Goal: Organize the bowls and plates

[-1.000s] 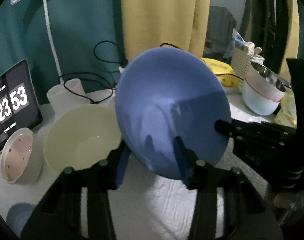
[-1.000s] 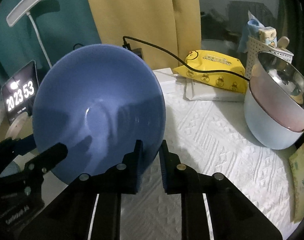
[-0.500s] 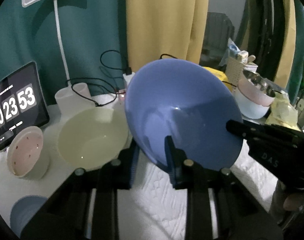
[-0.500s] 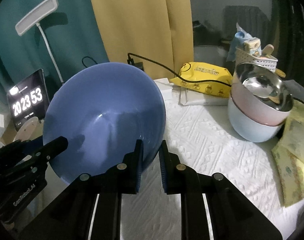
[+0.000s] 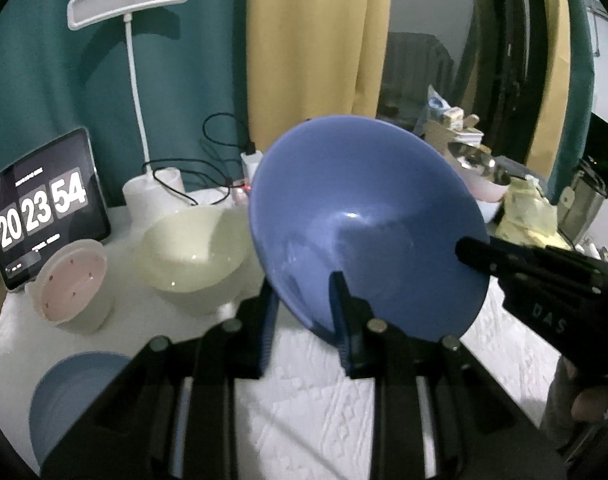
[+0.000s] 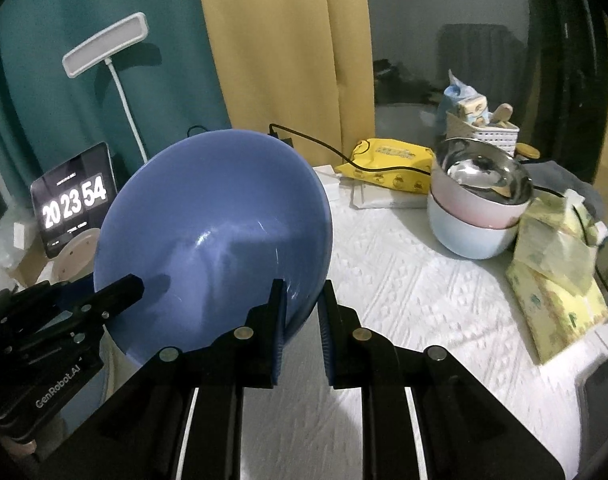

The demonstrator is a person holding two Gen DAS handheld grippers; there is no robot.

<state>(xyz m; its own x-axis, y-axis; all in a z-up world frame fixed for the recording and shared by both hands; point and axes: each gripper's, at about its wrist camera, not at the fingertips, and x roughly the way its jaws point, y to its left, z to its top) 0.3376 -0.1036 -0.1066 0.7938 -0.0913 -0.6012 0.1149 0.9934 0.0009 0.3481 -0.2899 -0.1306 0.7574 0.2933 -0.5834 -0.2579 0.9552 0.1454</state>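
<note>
A large blue bowl (image 5: 368,224) is held tilted in the air above the white table by both grippers. My left gripper (image 5: 304,320) is shut on its near-left rim. My right gripper (image 6: 300,316) is shut on its right rim; the bowl also shows in the right wrist view (image 6: 212,240). A pale yellow bowl (image 5: 194,252) sits on the table behind and left of it. A stack of a light-blue, a pink and a steel bowl (image 6: 478,204) stands at the right.
A small pink-lidded container (image 5: 70,284) and a tablet clock (image 5: 42,208) stand at the left, with a white lamp (image 5: 136,80) behind. A blue plate (image 5: 68,384) lies at the near left. A yellow wipes pack (image 6: 388,164) and yellow packets (image 6: 556,276) lie at the right.
Both grippers have risen and pulled back with the blue bowl, so more of the table shows. The left gripper has closed from wide apart onto the bowl's rim.
</note>
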